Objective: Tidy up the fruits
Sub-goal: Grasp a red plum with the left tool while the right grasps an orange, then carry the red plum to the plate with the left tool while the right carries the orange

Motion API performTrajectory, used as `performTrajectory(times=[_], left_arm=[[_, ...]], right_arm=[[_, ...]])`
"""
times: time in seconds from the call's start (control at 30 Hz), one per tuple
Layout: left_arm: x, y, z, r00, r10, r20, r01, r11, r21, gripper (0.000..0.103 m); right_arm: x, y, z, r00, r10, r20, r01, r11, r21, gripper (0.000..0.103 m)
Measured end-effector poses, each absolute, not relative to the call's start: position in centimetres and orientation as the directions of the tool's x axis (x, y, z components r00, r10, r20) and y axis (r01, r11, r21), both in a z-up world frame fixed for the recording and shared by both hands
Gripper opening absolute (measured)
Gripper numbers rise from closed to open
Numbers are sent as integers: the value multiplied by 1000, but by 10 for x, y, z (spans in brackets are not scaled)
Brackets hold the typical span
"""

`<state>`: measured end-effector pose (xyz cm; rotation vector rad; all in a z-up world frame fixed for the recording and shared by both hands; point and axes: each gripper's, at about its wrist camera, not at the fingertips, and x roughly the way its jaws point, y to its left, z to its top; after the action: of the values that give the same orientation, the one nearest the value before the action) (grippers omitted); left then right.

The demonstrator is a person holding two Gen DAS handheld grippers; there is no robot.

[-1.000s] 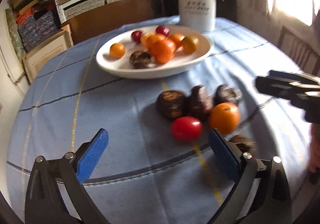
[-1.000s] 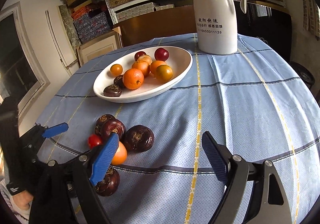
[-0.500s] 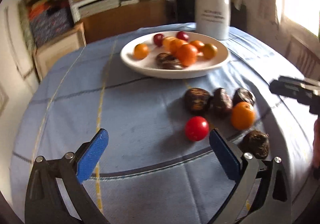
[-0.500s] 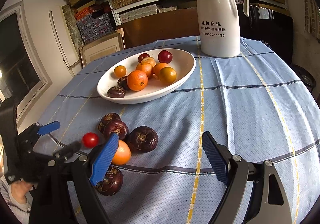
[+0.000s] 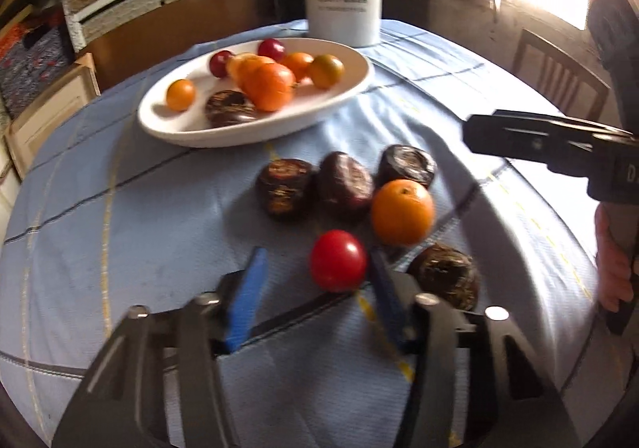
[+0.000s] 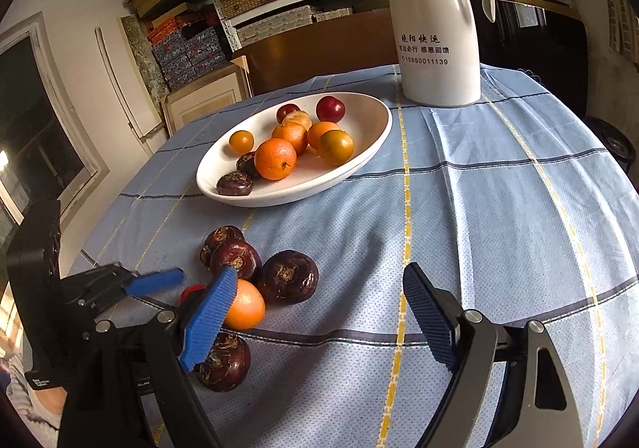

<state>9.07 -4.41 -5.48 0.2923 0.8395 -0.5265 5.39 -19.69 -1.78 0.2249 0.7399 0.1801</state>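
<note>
Red tomato (image 5: 338, 266): down on the blue cloth (image 5: 139, 208) of the desk, at 6 o'clock from the white dish (image 5: 255, 134). Orange (image 5: 402, 211) just beside it at 1 o'clock. Dark brown fruits (image 5: 345, 190) near it, from 12 round to 4 o'clock.

Tomato sitting between the tips of the left claw (image 5: 317, 268), jaws just now closing in. Not gripped yet: very near the pad at 3 o'clock, maybe touching, with a clear gap to the pad at 9 o'clock. Right claw (image 6: 319, 272) wide open, holding nothing, waiting near the same pile of fruit.

To do this step well:
- Slide a little toward 3 o'clock to get the tomato in the middle of the pads.
- Close slowly and softly, squeezing only enough to lift.
- Keep clear of the orange and the dark brown fruits, to stop any rolling.
- Then lift straight up and carry to the dish at 12 o'clock.

Tomato round, smooth and shiny, probably soft and easy to squash. Orange round with bumpy skin. Dark brown fruits flat on top, rough and dull. Dish smooth, hard, long and oval. Pads blue and ridged, good for gripping. Cloth thin, with a few wrinkles.
</note>
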Motion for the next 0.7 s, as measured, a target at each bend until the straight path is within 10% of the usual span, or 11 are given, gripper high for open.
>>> performTrajectory(times=[0.23,0.43,0.7], left_arm=[[98,-50,-57,498,-383,-778,582,813,-27,32],[93,-40,-55,525,-353,-774,558,830,0,27],[96,-28,-55,537,-328,-777,521,853,1,27]], right_arm=[[55,-196,-21,710,256,-656,-88,956,278,85],[53,-184,-25,659,361,-659,-170,926,337,53],[57,-135,-42,584,373,-721,-256,927,272,52]])
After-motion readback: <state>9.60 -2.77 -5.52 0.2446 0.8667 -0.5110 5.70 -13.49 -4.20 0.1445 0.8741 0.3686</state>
